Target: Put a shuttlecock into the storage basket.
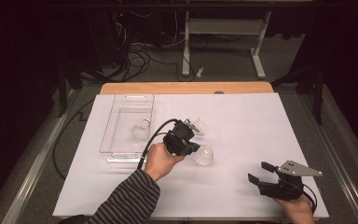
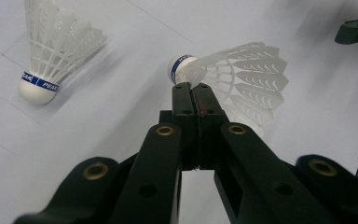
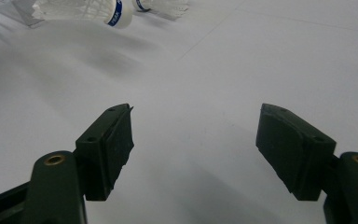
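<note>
My left gripper (image 1: 195, 149) is near the middle of the white table, its jaws pressed together. In the left gripper view the gripper (image 2: 193, 87) pinches the skirt of a white feather shuttlecock (image 2: 242, 74) just behind its cork; in the high view the shuttlecock (image 1: 204, 155) sticks out to the right of the tips. A second shuttlecock (image 1: 195, 125) (image 2: 51, 46) lies on the table just beyond the gripper. A third shuttlecock (image 1: 140, 129) lies inside a clear plastic tray (image 1: 116, 140). My right gripper (image 1: 261, 171) (image 3: 196, 144) rests open at the near right, with nothing between its fingers.
The white sheet (image 1: 242, 126) covers the table, and a wooden edge (image 1: 186, 87) shows at the far side. Beyond the table are a desk frame (image 1: 223, 28) and loose cables (image 1: 140, 56) on the floor. A striped sleeve (image 1: 126, 200) comes in at the bottom.
</note>
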The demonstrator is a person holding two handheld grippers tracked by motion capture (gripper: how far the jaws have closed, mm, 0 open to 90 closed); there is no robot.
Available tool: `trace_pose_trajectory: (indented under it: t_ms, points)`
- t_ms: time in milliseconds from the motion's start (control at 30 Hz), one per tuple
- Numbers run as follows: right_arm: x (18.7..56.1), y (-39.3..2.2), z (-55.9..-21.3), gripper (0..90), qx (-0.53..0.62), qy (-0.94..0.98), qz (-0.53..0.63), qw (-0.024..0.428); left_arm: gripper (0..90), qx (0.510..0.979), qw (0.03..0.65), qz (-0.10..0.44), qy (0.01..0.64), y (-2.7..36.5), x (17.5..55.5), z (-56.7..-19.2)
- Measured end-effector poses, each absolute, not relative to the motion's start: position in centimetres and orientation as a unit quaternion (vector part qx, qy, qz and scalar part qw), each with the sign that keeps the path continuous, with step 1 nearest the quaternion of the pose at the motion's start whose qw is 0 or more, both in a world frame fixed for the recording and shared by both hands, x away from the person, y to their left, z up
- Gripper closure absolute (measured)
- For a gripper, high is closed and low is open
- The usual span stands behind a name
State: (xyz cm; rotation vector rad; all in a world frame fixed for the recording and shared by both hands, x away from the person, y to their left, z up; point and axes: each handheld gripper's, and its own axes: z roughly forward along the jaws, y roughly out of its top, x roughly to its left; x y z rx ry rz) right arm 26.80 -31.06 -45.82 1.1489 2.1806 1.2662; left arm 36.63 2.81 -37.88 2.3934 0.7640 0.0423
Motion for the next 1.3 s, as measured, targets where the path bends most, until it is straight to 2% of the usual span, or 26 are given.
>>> trace_pose_trajectory:
  t_ms: [1300]
  points:
    - [26.8,-31.1,-45.8,27.8,0.407,0.773,0.449,0.186,89.2,0.893,0.327,0.026,0.307,6.3,36.1,-36.6]
